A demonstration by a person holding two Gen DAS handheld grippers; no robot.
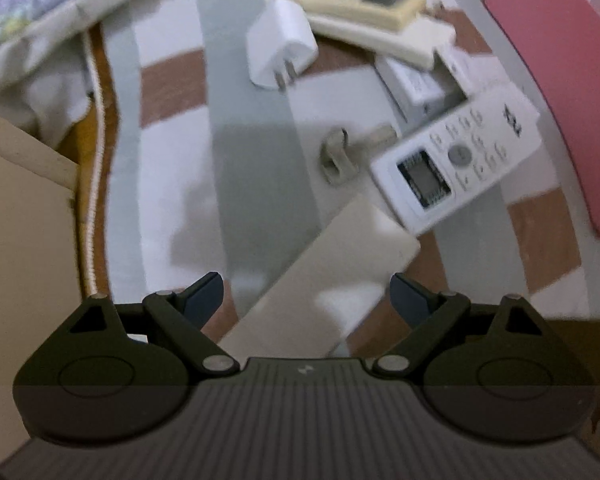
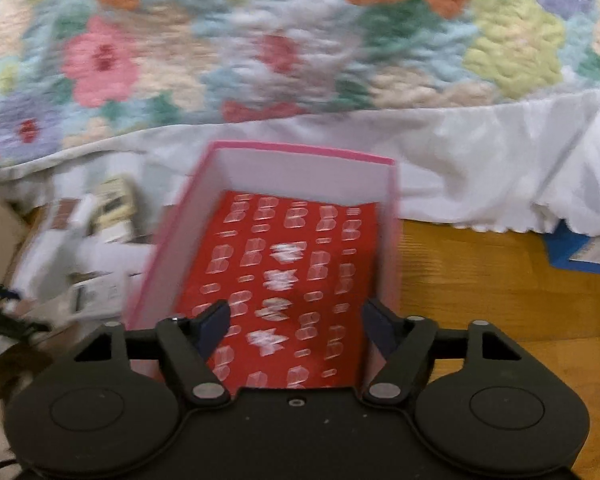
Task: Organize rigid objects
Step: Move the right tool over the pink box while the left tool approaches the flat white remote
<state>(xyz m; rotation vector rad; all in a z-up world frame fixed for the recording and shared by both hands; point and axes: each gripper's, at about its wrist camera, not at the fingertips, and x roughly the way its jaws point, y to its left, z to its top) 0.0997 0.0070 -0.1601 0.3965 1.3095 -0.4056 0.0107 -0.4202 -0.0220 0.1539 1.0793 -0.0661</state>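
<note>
Here the left tool (image 1: 304, 292) hangs with its jaws apart, nothing clamped; a flat beige slab (image 1: 324, 280) lies between and under them on the striped mat (image 1: 172, 128), not visibly touched. Beyond it a white remote (image 1: 456, 160) lies tilted, with a small grey clip (image 1: 336, 156) just beside it. Further out sit a white plug adapter (image 1: 282, 40), a cream remote (image 1: 360, 0) and a small white box (image 1: 416, 80), near the mat's far edge.

The right tool (image 2: 296, 324) is likewise spread wide and empty, poised over the pink box (image 2: 304, 168), whose red patterned floor (image 2: 292, 264) shows no objects in it. The box stands on the wooden floor (image 2: 500, 280) beside the mat, near a flowered quilt (image 2: 260, 40).

As I judge it, the sorting has barely begun: every item still lies loose and the box is unfilled.
</note>
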